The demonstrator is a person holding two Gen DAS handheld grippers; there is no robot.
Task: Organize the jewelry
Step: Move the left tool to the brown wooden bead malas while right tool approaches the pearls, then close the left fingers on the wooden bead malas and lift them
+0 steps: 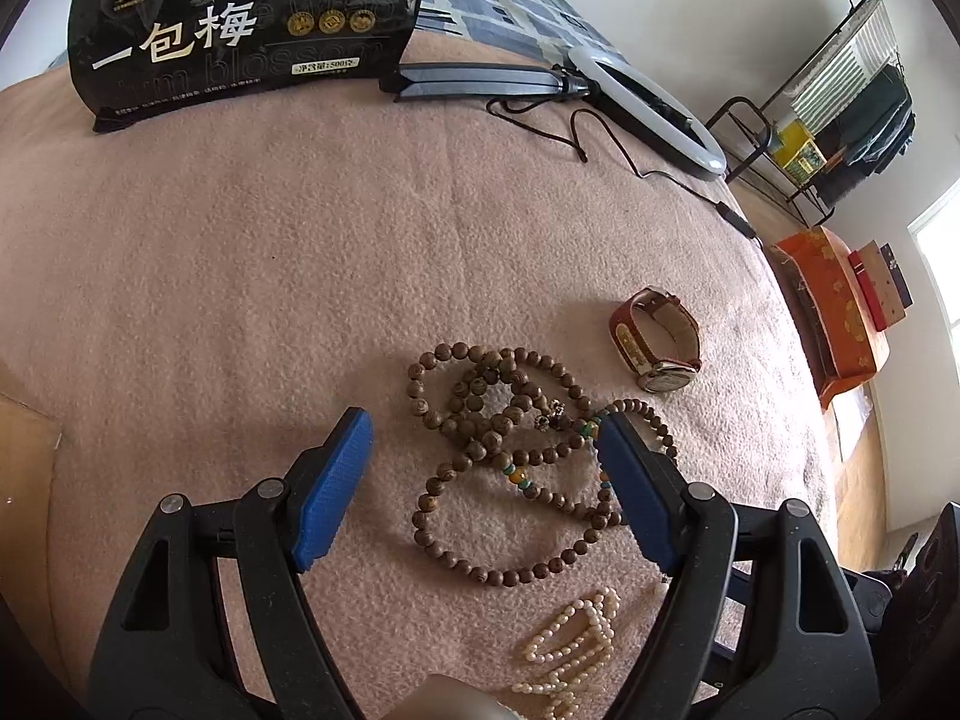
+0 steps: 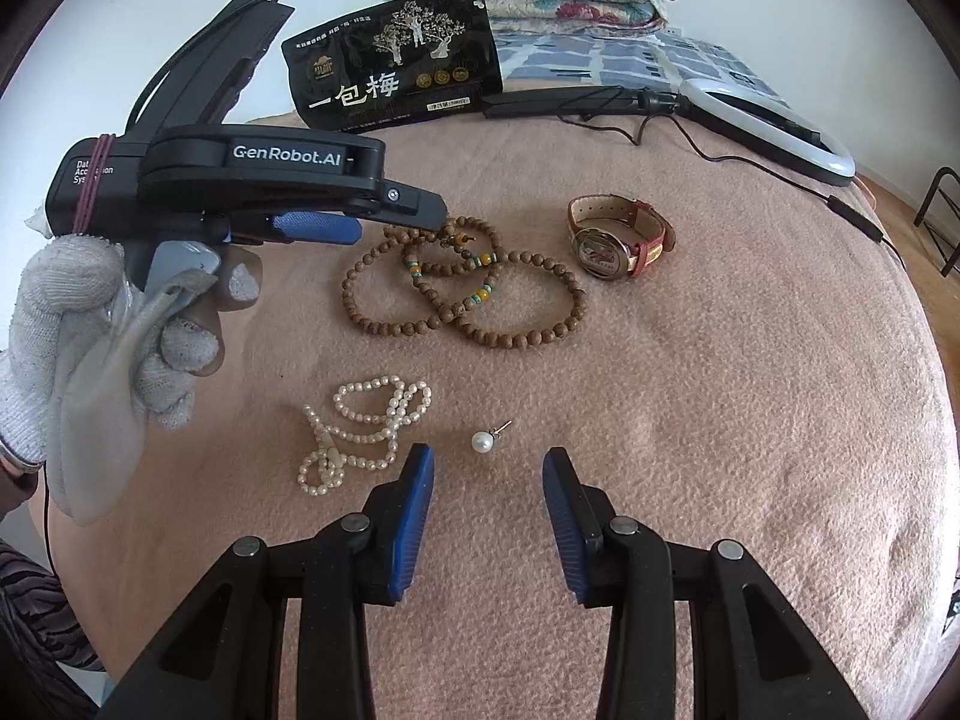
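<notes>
A tangle of brown wooden bead bracelets (image 1: pixel 510 456) (image 2: pixel 462 288) lies on the pink blanket. My left gripper (image 1: pixel 480 426) is open, its jaws to either side of the beads just above them; it shows from the side in the right wrist view (image 2: pixel 396 222). A red-strapped watch (image 1: pixel 657 339) (image 2: pixel 618 237) lies to the right of the beads. A pearl strand (image 1: pixel 576 642) (image 2: pixel 360 426) lies nearer. A single pearl earring (image 2: pixel 483 441) lies just ahead of my open, empty right gripper (image 2: pixel 487 459).
A black snack bag (image 1: pixel 240 24) (image 2: pixel 396 60) stands at the back. A ring light (image 1: pixel 648 108) (image 2: pixel 774 126) with stand and cable lies at the back right. An orange box (image 1: pixel 834 312) sits off the bed's right edge. The left hand also holds a grey cloth (image 2: pixel 102 396).
</notes>
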